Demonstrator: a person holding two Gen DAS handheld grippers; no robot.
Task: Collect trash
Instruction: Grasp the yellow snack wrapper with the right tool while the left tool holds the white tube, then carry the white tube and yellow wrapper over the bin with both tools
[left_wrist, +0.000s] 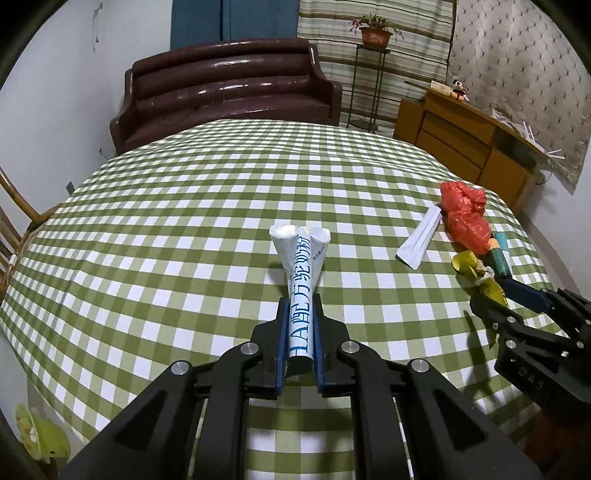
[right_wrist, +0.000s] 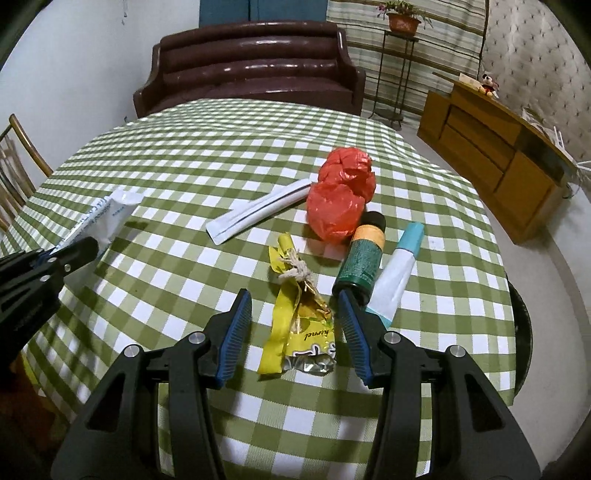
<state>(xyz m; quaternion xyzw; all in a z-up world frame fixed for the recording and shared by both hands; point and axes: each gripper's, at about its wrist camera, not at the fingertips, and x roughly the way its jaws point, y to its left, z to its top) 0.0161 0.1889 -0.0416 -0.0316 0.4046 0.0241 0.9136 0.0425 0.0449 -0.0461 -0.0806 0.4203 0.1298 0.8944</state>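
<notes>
My left gripper (left_wrist: 300, 310) is shut on a white sachet with blue print (left_wrist: 301, 273), held above the checked table; it also shows at the left of the right wrist view (right_wrist: 99, 218). My right gripper (right_wrist: 293, 317) is open, its jaws on either side of a yellow snack wrapper (right_wrist: 295, 325) lying on the cloth. Beyond it lie a crumpled red plastic bag (right_wrist: 341, 194), a flat white sachet (right_wrist: 258, 214), a green roll with a black cap (right_wrist: 364, 254) and a white and blue tube (right_wrist: 400, 266).
The table has a green and white checked cloth (right_wrist: 184, 155). A brown sofa (right_wrist: 251, 62) stands behind it, a wooden cabinet (right_wrist: 495, 147) at the right, a chair (right_wrist: 14, 162) at the left. A dark round bin rim (right_wrist: 522, 332) shows past the table's right edge.
</notes>
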